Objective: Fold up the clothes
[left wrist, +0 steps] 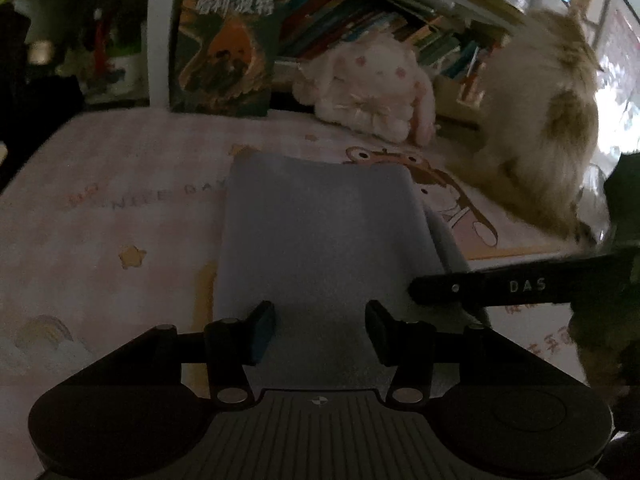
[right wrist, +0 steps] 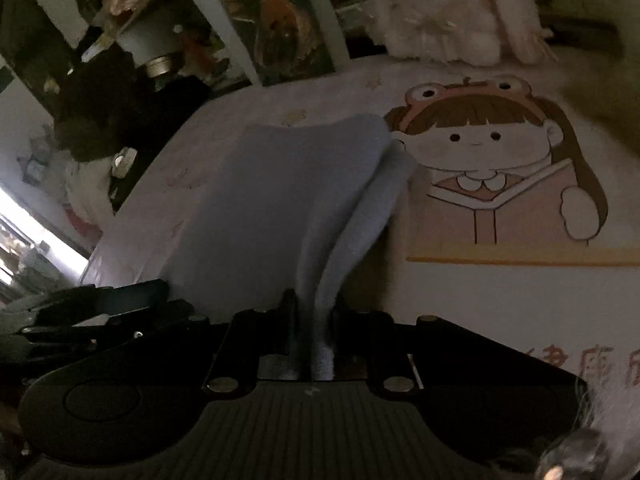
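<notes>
A light blue cloth (left wrist: 320, 240) lies folded on a pink cartoon-print sheet (left wrist: 100, 208). My left gripper (left wrist: 320, 326) is open above the cloth's near edge, with the cloth between and under its fingers. My right gripper (right wrist: 314, 320) is shut on the cloth's near right edge and lifts a fold of the blue cloth (right wrist: 280, 208). In the left wrist view the right gripper's black finger (left wrist: 500, 286) comes in from the right and touches the cloth's right side.
A white plush bunny (left wrist: 372, 84) and a green book (left wrist: 224, 48) stand at the back by bookshelves. A fluffy tan plush (left wrist: 548, 128) sits at the right. The sheet shows a printed cartoon girl (right wrist: 492, 160).
</notes>
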`<state>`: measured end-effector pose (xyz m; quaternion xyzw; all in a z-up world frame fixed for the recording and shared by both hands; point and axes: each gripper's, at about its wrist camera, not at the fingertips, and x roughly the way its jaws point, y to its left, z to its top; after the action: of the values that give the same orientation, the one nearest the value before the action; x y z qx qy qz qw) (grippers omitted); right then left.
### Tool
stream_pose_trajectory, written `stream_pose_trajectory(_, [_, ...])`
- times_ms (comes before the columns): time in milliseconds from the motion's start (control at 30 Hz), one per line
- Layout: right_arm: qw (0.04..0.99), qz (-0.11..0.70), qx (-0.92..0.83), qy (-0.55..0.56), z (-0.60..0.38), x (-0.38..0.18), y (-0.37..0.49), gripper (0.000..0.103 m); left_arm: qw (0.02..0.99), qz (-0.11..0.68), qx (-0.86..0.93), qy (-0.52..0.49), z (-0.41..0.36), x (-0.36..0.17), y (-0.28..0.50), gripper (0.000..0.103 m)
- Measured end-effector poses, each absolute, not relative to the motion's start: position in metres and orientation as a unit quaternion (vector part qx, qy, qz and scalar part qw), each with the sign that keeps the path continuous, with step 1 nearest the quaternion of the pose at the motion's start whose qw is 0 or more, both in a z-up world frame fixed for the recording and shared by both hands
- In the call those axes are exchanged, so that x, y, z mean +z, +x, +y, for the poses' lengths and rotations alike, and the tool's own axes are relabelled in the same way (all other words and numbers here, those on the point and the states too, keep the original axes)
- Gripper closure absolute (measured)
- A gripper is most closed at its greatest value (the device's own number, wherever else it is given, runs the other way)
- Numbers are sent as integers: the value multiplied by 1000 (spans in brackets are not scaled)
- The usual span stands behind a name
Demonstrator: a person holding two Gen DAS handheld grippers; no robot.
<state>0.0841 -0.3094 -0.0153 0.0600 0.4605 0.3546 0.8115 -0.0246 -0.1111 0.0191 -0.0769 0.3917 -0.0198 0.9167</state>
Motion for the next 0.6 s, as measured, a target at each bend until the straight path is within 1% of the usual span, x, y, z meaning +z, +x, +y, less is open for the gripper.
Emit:
stream_pose_trajectory(33, [815,455,353,57,-311,-12,82,78,920,384,-15,-76,-110,23,-27,49])
stream_pose_trajectory(67, [819,450,351,57,-313,-9,81,72,925,371,-8,-80,-106,27,-30,40])
stream_pose_trajectory(100, [823,445,347,66,-318,-6,80,57,930,357,-1,-84,-101,32,-33,34])
stream_pose_trajectory(133, [825,442,344,78,-324,-3,81,48,935,343,6,-88,-96,36,-36,23])
stream_pose_trajectory(167, [824,444,340,91,-330,-2,82,45,939,331,12,-93,-91,40,-39,20])
stream_pose_trajectory(200, [822,450,334,104,-334,-2,84,38,938,331,18,-103,-84,40,-39,19])
stream_pose_trajectory(233, [820,456,328,114,-338,-2,85,34,936,331,25,-113,-76,39,-38,18])
stream_pose_trajectory(300, [814,470,316,126,-341,-5,87,33,929,345,43,-129,-63,33,-33,16])
stream_pose_trajectory(333, [812,477,311,132,-341,-7,88,29,924,353,47,-140,-57,28,-31,16])
stream_pose_trajectory(400, [803,492,304,144,-342,-12,87,26,914,367,52,-164,-46,20,-25,16])
stream_pose_trajectory(600, [791,517,282,166,-333,-25,83,25,884,408,23,-228,-27,-7,-7,16])
